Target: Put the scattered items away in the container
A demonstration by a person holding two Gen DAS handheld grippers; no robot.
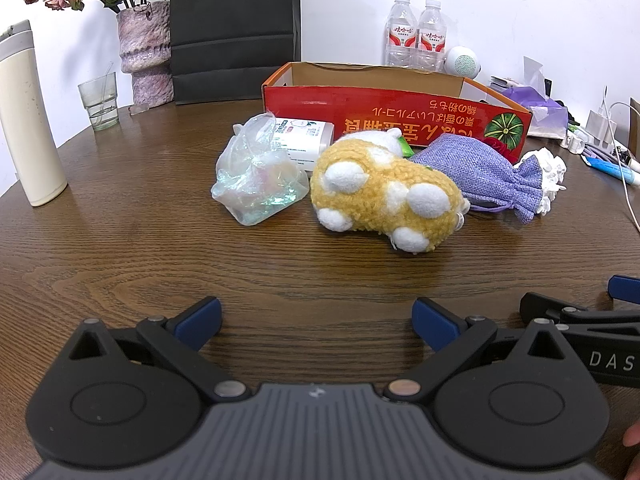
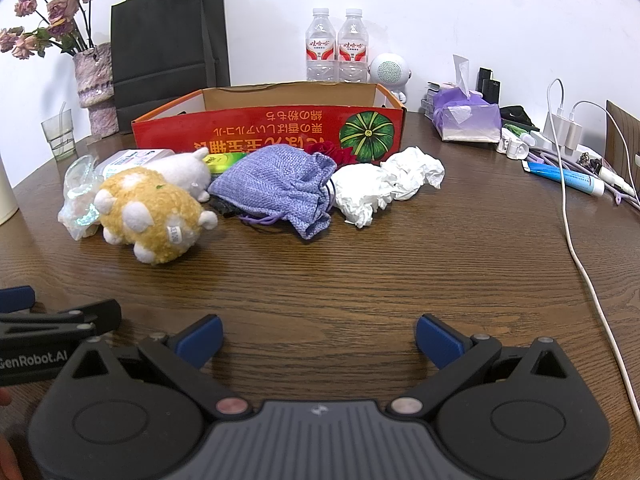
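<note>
Scattered items [image 2: 276, 188], box [image 2: 268, 128], wooden table [image 2: 360, 280]

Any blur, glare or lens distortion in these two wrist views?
Left wrist: sharp, even light; fisheye bows the table edge; dark corner top right. Right wrist: equally sharp; soft sheen on the table; red box rim curves; dark corners.

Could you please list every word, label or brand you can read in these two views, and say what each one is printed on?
"GenRobot.AI": side of the left tool, first letter partly cut off.
"DAS": side of the right tool, cut off at the frame edge.
Red cardboard box: yellow East Asian lettering, upside down, not legible enough to quote.
Water bottles: red brand labels, too small to read.
White wipes pack, plush toy's tag, blue tube: print too small or blurred.
</note>
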